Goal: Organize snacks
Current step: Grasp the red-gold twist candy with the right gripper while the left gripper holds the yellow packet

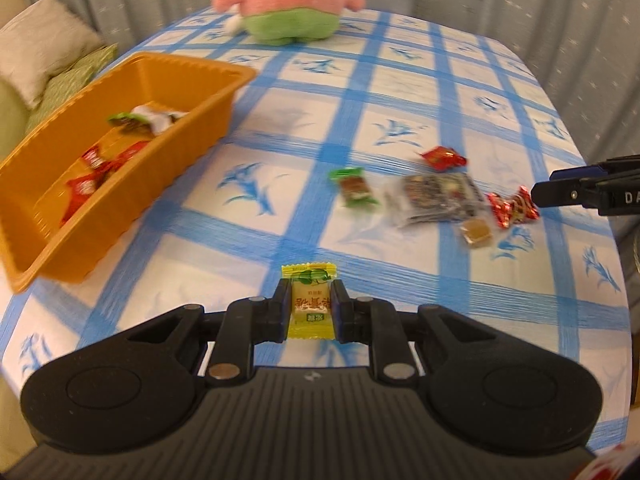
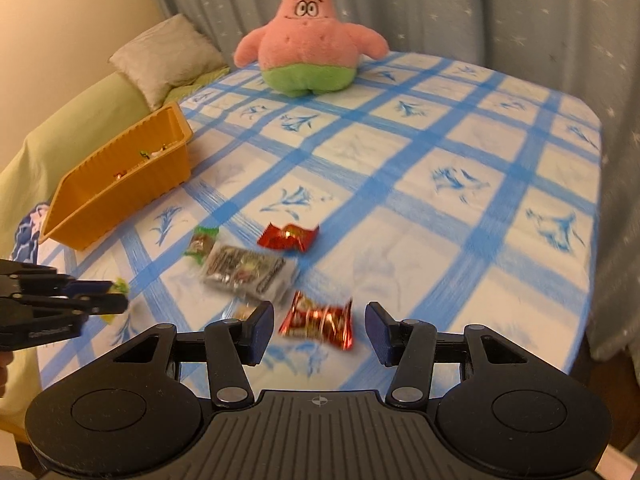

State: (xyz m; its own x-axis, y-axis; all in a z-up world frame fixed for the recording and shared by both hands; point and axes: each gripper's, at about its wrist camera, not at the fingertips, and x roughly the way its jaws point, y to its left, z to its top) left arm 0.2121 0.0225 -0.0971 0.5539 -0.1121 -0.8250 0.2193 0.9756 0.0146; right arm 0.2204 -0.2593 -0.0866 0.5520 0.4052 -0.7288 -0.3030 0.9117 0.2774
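Blue-checked desk [image 2: 400, 184]; orange bin [image 1: 120, 152] at 10 o'clock. Left gripper [image 1: 310, 306] fingers pinch yellow candy [image 1: 309, 304]. Right gripper [image 2: 320, 330] fingers spread around red candy [image 2: 318, 318], not touching.

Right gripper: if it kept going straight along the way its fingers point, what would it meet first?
Most likely the shiny red twist-wrapped candy, lying on the checked tablecloth just ahead of the right gripper, whose open jaws stand either side of it. Depth is hard to judge; it may reach cloth just beyond.
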